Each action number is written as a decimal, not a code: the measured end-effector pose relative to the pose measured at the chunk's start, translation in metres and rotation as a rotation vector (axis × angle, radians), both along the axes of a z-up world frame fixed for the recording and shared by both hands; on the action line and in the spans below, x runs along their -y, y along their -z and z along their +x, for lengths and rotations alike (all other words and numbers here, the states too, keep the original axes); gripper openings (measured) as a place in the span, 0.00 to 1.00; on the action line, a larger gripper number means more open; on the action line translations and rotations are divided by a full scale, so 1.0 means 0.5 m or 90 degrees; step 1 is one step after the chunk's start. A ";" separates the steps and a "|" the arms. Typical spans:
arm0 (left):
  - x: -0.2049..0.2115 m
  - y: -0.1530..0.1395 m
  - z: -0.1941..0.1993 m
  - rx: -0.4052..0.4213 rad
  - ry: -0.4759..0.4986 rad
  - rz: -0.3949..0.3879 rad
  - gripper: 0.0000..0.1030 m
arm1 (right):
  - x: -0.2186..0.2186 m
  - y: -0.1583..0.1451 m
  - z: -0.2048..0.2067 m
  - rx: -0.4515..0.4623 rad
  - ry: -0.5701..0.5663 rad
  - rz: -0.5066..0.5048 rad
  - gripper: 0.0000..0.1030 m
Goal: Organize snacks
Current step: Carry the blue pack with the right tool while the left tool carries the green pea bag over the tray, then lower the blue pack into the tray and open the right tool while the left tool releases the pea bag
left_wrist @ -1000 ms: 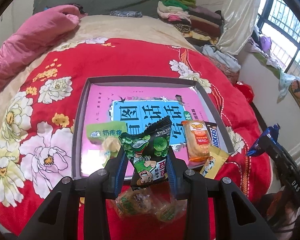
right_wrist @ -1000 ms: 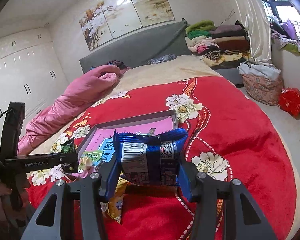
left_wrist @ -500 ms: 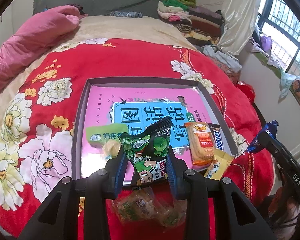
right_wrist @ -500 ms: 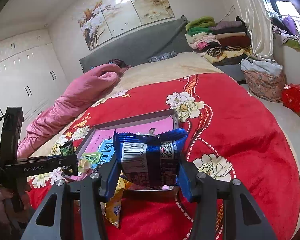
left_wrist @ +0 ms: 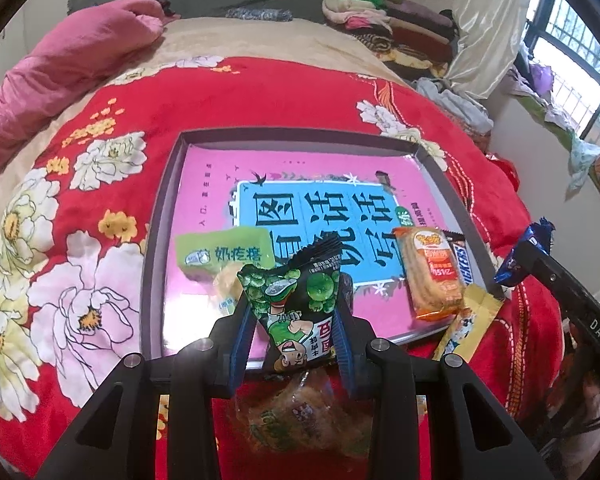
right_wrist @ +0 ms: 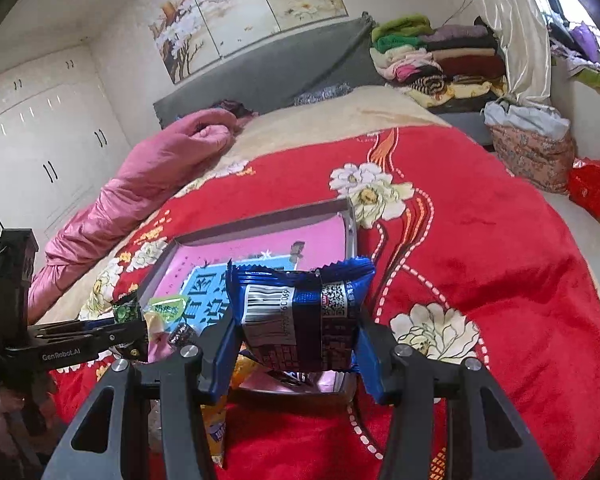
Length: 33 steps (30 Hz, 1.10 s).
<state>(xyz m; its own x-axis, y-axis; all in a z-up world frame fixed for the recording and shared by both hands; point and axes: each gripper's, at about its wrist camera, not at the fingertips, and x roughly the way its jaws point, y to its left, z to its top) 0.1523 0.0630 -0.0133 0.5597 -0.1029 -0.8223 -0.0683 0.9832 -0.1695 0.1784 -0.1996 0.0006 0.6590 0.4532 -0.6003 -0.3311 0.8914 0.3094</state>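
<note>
My left gripper (left_wrist: 296,320) is shut on a green pea snack packet (left_wrist: 296,304), held over the near edge of a grey tray (left_wrist: 156,240) with a pink-and-blue lining. In the tray lie a light green candy bag (left_wrist: 224,252), an orange cracker pack (left_wrist: 430,272) and a Snickers bar (left_wrist: 462,264). A yellow sachet (left_wrist: 466,320) leans over the tray's near right rim. A clear bag of wrapped snacks (left_wrist: 304,412) lies on the bed below the left gripper. My right gripper (right_wrist: 296,340) is shut on a blue snack packet (right_wrist: 300,312), above the tray's near right corner (right_wrist: 350,216).
The tray sits on a red floral blanket (left_wrist: 300,96) on a round bed. A pink quilt (left_wrist: 72,56) lies at the far left. Folded clothes (right_wrist: 436,56) are stacked at the far right, by the window. White wardrobes (right_wrist: 40,140) stand to the left.
The left gripper has shifted slightly forward over the tray with the green packet. The right gripper has edged closer to the tray with the blue packet.
</note>
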 end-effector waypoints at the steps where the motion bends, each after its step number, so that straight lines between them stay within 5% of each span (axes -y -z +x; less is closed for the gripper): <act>1: 0.000 0.004 0.001 -0.003 -0.001 -0.003 0.37 | -0.003 0.003 0.004 -0.003 -0.002 -0.003 0.50; 33: -0.005 0.026 0.020 -0.003 -0.004 -0.007 0.37 | -0.062 0.068 0.051 -0.052 -0.065 -0.017 0.50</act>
<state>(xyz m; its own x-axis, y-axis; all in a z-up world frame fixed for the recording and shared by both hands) 0.1624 0.0655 -0.0262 0.5569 -0.1081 -0.8235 -0.0758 0.9807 -0.1800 0.2039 -0.1687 -0.0334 0.5590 0.4980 -0.6629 -0.3953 0.8629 0.3149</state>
